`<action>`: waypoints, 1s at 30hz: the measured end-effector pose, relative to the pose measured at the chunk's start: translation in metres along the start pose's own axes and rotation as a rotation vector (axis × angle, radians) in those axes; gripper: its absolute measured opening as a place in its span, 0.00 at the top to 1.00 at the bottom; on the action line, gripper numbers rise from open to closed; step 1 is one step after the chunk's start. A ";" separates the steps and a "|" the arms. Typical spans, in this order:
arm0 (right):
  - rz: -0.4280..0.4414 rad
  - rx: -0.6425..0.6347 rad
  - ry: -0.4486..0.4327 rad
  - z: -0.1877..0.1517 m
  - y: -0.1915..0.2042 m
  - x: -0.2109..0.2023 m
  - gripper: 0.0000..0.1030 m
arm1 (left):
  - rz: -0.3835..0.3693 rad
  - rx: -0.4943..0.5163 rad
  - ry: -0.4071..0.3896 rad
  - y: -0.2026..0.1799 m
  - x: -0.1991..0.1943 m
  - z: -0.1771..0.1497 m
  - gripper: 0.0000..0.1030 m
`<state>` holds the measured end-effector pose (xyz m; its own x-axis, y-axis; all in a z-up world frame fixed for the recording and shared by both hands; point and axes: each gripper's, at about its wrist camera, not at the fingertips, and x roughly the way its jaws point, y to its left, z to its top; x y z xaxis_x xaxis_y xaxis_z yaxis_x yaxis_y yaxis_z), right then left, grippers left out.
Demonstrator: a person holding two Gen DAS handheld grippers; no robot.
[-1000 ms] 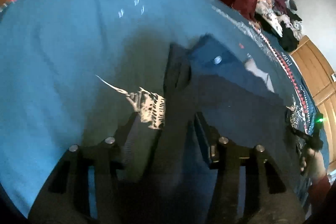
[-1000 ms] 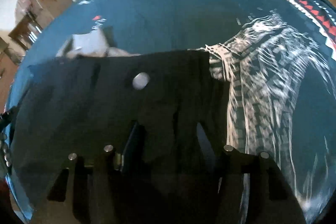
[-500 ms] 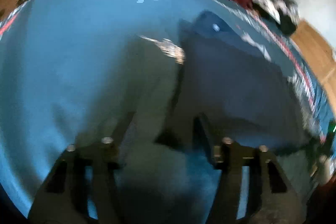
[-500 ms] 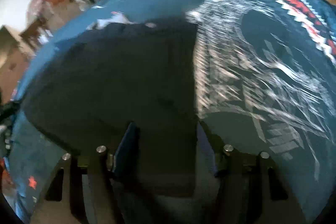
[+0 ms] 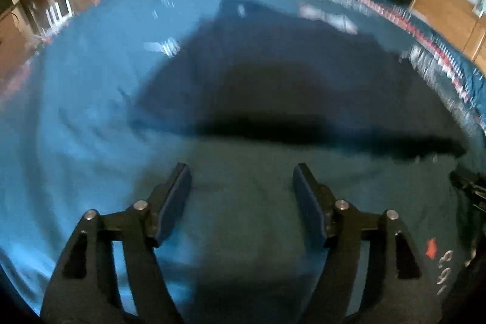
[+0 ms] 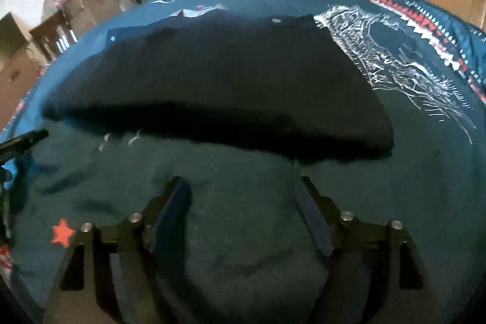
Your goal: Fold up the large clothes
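The dark folded garment lies mid-frame on the teal bedspread; soft, limp cloth (probably light), best pinched at its near edge corners. Left gripper and right gripper gape wide, empty.

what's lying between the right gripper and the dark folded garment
Nothing but bare teal blanket: in the right wrist view, the open right gripper sits just short of the dark folded garment.

Black hand-held gripper, blue pads, silver screws
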<state>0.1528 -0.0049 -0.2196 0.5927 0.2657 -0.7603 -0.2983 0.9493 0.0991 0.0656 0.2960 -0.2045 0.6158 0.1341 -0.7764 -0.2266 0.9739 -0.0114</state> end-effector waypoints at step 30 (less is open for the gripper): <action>0.030 -0.044 0.001 -0.008 0.006 0.021 0.00 | -0.036 0.038 0.008 0.009 0.000 -0.013 0.00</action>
<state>0.1577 0.0047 -0.2398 0.5827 0.2934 -0.7579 -0.3485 0.9327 0.0931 0.0534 0.3020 -0.2127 0.6170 0.0973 -0.7809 -0.1751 0.9844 -0.0156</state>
